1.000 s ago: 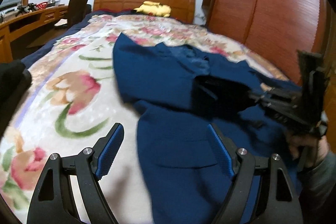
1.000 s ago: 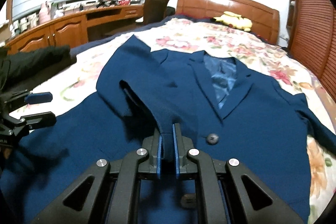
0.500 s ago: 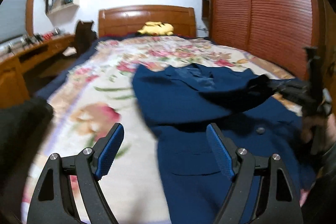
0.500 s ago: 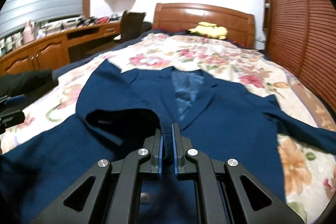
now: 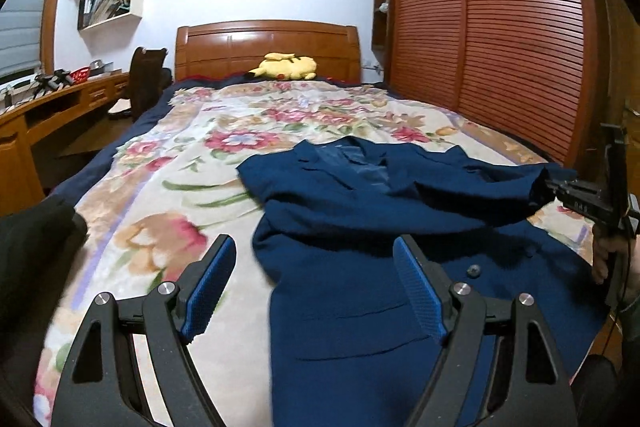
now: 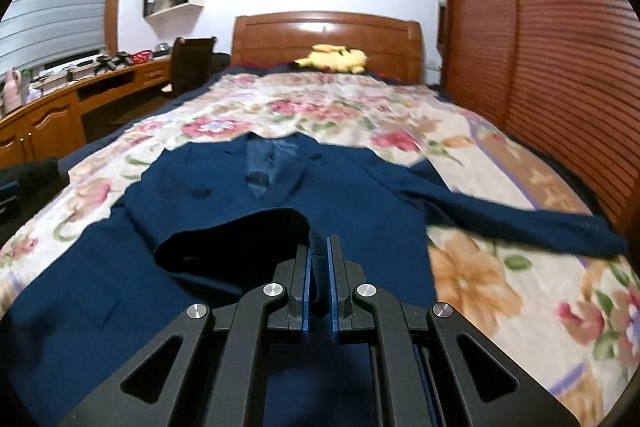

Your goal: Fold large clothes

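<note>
A navy blue suit jacket [image 5: 360, 211] lies face up on the floral bed blanket [image 5: 160, 195], collar toward the headboard. My right gripper [image 6: 319, 247] is shut on the cuff of one sleeve [image 6: 240, 239], which hangs lifted and is drawn across the jacket's front. In the left wrist view the right gripper [image 5: 576, 195] shows at the right edge, a hand on its grip, the sleeve [image 5: 460, 203] stretched toward it. My left gripper [image 5: 312, 247] hovers open over the jacket's left edge, nothing between its fingers. The other sleeve [image 6: 520, 223] lies spread out to the right.
A yellow plush toy [image 5: 286, 67] rests against the wooden headboard [image 5: 268, 43]. Slatted wardrobe doors [image 5: 500, 27] run along the right of the bed. A wooden desk [image 5: 48, 107] and a chair [image 5: 144, 83] stand on the left. A dark garment [image 5: 36, 239] lies at the bed's near left.
The right gripper has carried the sleeve cuff rightward across the jacket front. The left gripper has risen a little and stays open.
</note>
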A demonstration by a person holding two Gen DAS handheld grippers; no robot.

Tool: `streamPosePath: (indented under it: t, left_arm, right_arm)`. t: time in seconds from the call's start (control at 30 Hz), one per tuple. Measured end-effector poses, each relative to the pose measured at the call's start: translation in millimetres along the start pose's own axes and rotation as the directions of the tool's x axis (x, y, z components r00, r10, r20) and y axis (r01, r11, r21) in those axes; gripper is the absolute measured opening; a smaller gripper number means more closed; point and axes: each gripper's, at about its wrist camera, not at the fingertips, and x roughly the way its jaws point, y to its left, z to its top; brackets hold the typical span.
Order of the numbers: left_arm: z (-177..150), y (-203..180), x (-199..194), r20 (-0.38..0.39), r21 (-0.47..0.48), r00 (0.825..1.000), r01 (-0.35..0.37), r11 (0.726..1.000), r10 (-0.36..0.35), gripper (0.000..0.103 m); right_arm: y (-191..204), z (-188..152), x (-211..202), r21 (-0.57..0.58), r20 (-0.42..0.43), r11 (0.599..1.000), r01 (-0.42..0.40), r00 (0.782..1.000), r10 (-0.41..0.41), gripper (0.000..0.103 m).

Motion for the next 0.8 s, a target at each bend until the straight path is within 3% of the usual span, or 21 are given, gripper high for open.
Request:
streamPosePath:
  t: [0.2, 0.3, 0.37, 0.43, 0.63, 0.8]
  left_arm:
    - [4.4, -20.7, 5.5, 0.001, 0.013, 0.999, 0.039, 0.999, -0.039, 0.082]
    - [3.2, -30.2, 7.5, -0.003, 0.029, 0.999, 0.047, 0.999, -0.047, 0.082]
    - [2.4, -37.1, 10.2, -0.009, 0.038, 0.998, 0.055, 0.998, -0.055, 0.082]
    - [2.3, -41.5, 13.7, -0.016, 0.041, 0.998, 0.061, 0.997, -0.06, 0.082]
    - [-0.6, -51.0, 24.2, -0.034, 0.057, 0.998, 0.052, 0.997, -0.05, 0.082]
    - [-3.2, -56.4, 31.6, -0.053, 0.06, 0.997, 0.061, 0.996, -0.058, 0.082]
  right_arm:
    - [-9.7, -21.3, -23.0, 0.06, -0.117, 0.998, -0.018, 0.993, 0.025, 0.007]
    - [-11.3, -28.1, -31.8, 0.023, -0.137, 0.999, 0.037, 0.99, -0.033, 0.025]
    - [-11.3, -27.3, -37.9, 0.02, -0.134, 0.999, 0.039, 0.99, -0.036, 0.047]
    - [-6.2, -21.5, -39.7, 0.022, -0.127, 1.0, 0.003, 0.992, -0.001, 0.052]
    - [24.6, -13.3, -33.5, -0.097, -0.135, 0.991, -0.089, 0.988, 0.076, 0.052]
    - [52.8, -14.5, -12.5, -0.174, -0.204, 0.97, -0.168, 0.97, 0.132, 0.052]
